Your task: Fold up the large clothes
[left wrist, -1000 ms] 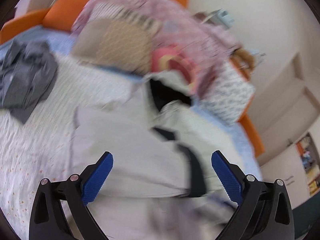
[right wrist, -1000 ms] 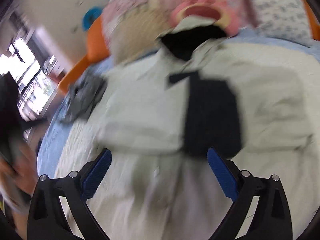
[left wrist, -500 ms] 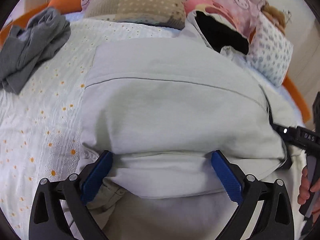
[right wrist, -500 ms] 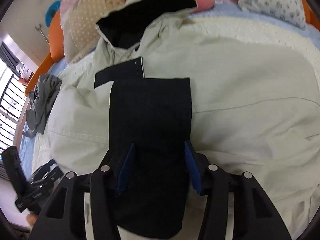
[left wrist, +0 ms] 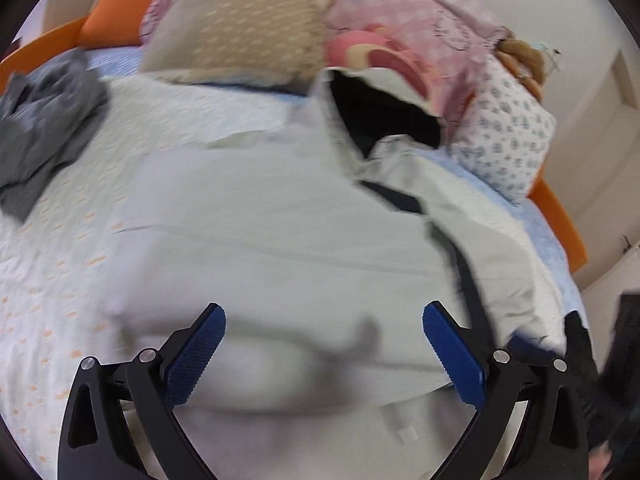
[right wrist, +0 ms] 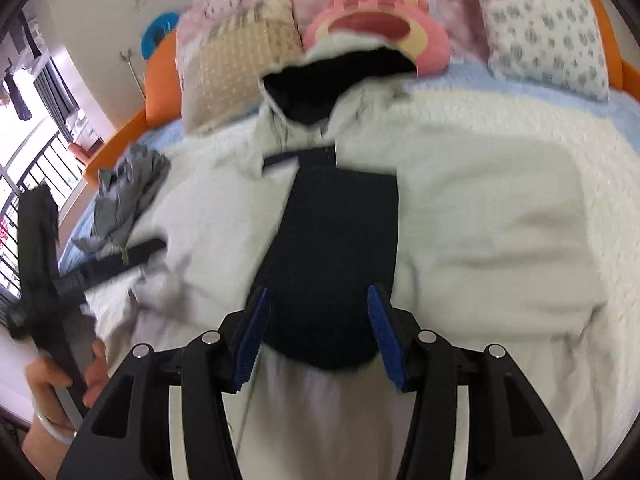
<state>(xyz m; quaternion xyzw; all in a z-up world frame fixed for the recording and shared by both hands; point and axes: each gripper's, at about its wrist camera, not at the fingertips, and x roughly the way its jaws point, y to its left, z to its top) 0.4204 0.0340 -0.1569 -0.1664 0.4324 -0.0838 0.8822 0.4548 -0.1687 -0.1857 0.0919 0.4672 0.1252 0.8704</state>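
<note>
Two grippers are seen over a bed, each above one pale hooded jacket (left wrist: 280, 232) spread flat on a white daisy-print coverlet (left wrist: 60, 260).

Left wrist view, left to right: beyond and to the left of the left gripper (left wrist: 324, 344), a crumpled grey garment (left wrist: 44, 120) is seen on the coverlet, well apart from the jacket. A beige dotted pillow (left wrist: 240, 32) is placed beyond the gripper, at the head of the bed. The jaws are held wide apart, with nothing pressed between the blue pads (left wrist: 196, 356); pale jacket cloth lies below and between them (whether it is touched cannot be told, the frame being blurred). The black-lined hood (left wrist: 380, 112) is seen beyond and slightly right, against a pink cushion (left wrist: 384, 52). A floral pillow (left wrist: 508, 140) is at far right.

Right wrist view, left to right: at far left, a hand (right wrist: 64, 376) is seen around the black handle of the other gripper. The right gripper (right wrist: 320, 328) is held about half open, its pads on either side of the jacket's dark panel (right wrist: 336, 248) (a firm grip on it cannot be confirmed). To the right of the gripper, the pale body of the jacket is spread out.
</note>
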